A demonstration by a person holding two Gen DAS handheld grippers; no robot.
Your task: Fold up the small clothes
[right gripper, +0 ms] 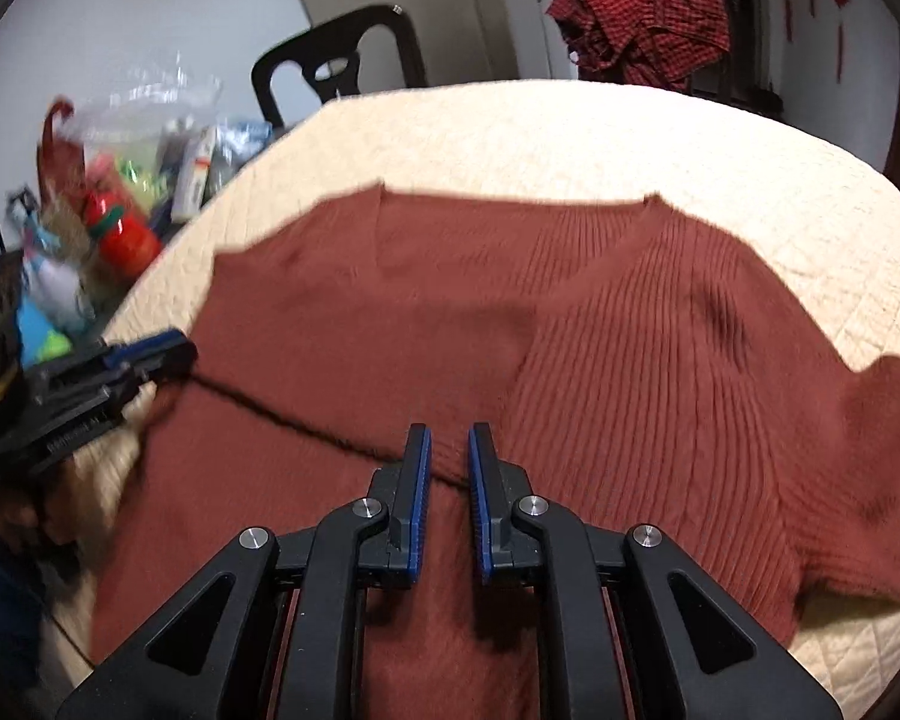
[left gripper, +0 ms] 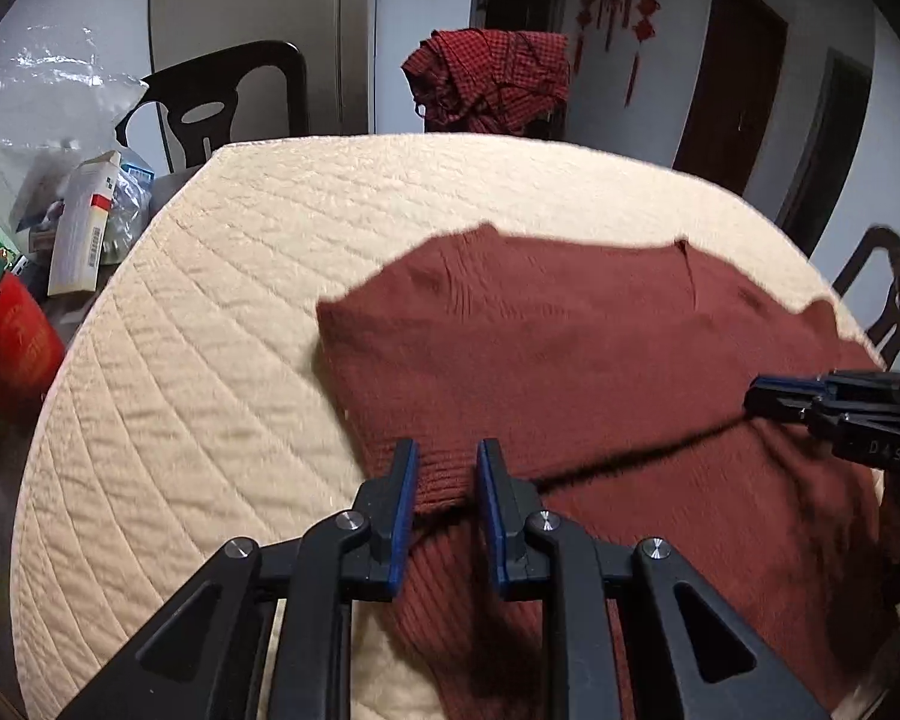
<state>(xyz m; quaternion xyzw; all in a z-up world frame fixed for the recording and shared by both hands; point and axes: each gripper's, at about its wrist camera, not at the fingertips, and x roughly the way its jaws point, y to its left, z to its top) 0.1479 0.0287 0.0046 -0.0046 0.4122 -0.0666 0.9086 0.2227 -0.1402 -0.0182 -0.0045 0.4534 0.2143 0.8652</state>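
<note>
Both pairs of jaws are seen nearly closed, each pinching a ribbed fold of the rust-red knitted sweater [right gripper: 570,312]: the left gripper [left gripper: 447,468] holds the hem edge at 6 o'clock in its own view, and the right gripper [right gripper: 449,456] holds the same folded edge at 6 o'clock in its view. A narrow gap is left between each pair of blue pads, filled by cloth.

The cream quilted cover on the round table [left gripper: 222,312] is the largest thing in view, and the sweater is spread across its middle, neckline towards 12 o'clock. A red checked garment [left gripper: 489,81] is draped over a chair at 12 o'clock, a black chair [left gripper: 222,102] stands at 11 o'clock, and a red bottle [left gripper: 6,330] sits among clutter at 9 o'clock.

The knit is judged soft, light and stretchy, likely to sag and slide on itself; it is best gripped at the thicker ribbed hem, well in from the corners.
</note>
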